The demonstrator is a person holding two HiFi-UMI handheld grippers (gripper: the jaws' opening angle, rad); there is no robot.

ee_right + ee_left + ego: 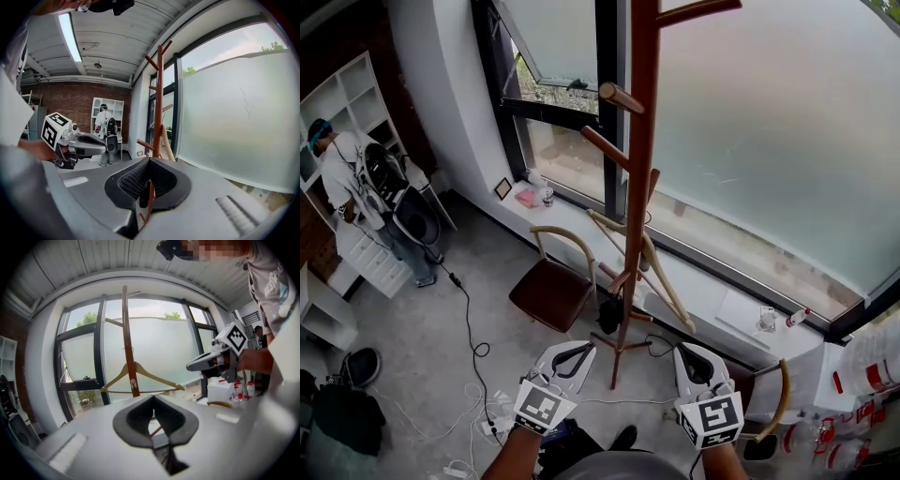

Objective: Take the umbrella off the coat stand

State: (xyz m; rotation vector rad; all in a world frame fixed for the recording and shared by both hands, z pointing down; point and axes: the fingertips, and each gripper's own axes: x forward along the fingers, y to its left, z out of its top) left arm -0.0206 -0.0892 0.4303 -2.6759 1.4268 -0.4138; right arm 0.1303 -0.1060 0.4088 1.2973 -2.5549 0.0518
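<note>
The left gripper (579,351) and right gripper (687,352) are both empty, jaws pressed together, aimed either side of the coat stand (637,187) — squared up for an approach, it seems. Low on its pole, under 1 wooden hanger (666,284), hangs a dark bundle — probably the folded umbrella (609,313).

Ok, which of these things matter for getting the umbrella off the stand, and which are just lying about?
For the job:
- coat stand
- black bundle hanging low on it, probably the folded umbrella
- left claw and right claw, both shut and empty

Just lying about:
- wooden hanger on the stand
- chair
- cup on the sill
- person by the shelves
</note>
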